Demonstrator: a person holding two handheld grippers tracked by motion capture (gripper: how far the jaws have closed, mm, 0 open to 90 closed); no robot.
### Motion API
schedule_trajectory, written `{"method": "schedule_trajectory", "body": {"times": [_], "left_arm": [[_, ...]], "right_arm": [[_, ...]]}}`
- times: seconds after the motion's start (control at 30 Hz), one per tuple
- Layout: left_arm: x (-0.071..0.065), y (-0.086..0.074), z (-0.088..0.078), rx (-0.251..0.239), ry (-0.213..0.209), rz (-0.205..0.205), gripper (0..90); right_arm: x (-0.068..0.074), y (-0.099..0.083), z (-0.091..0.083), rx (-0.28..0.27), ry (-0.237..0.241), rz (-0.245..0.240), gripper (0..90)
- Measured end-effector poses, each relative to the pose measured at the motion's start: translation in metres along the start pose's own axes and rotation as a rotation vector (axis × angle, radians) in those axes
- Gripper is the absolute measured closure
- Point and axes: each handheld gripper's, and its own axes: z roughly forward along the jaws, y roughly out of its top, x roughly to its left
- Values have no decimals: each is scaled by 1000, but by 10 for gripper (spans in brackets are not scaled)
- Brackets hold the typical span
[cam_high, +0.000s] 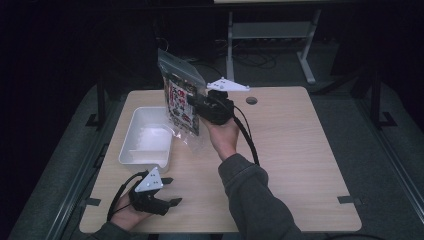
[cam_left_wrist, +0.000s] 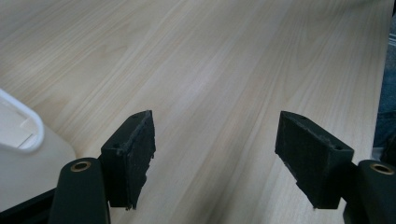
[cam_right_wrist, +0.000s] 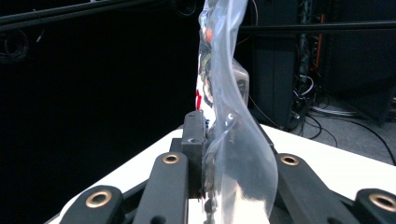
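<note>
A clear plastic bag (cam_high: 180, 97) with a printed packet inside hangs upright above the table, beside the white bin (cam_high: 131, 150). My right gripper (cam_high: 192, 103) is shut on the bag's edge, its body held in a hand over the table's middle. In the right gripper view the bag (cam_right_wrist: 224, 116) rises edge-on from between the closed jaws, and my right gripper (cam_right_wrist: 210, 154) pinches it. My left gripper (cam_high: 170, 191) rests low near the table's front left corner, open. In the left gripper view my left gripper (cam_left_wrist: 215, 154) stands wide with only bare wood between the pads.
The white bin holds something pale and crumpled inside. A corner of the bin (cam_left_wrist: 21, 133) shows at the left of the left gripper view. The table (cam_high: 300, 150) has a round cable hole (cam_high: 251, 100) at the back. A metal stand (cam_high: 270, 35) is beyond the table.
</note>
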Motion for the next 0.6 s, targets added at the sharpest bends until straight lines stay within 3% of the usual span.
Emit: {"method": "schedule_trajectory", "body": {"times": [0.2,0.6], "left_arm": [[1,-3,-4,2,6,2,279],[5,-7,-9,-4,13,-9,279]], "right_arm": [[11,5,12,-10,5,-14,747],[31,10,49,-43,-30,-44,748]]}}
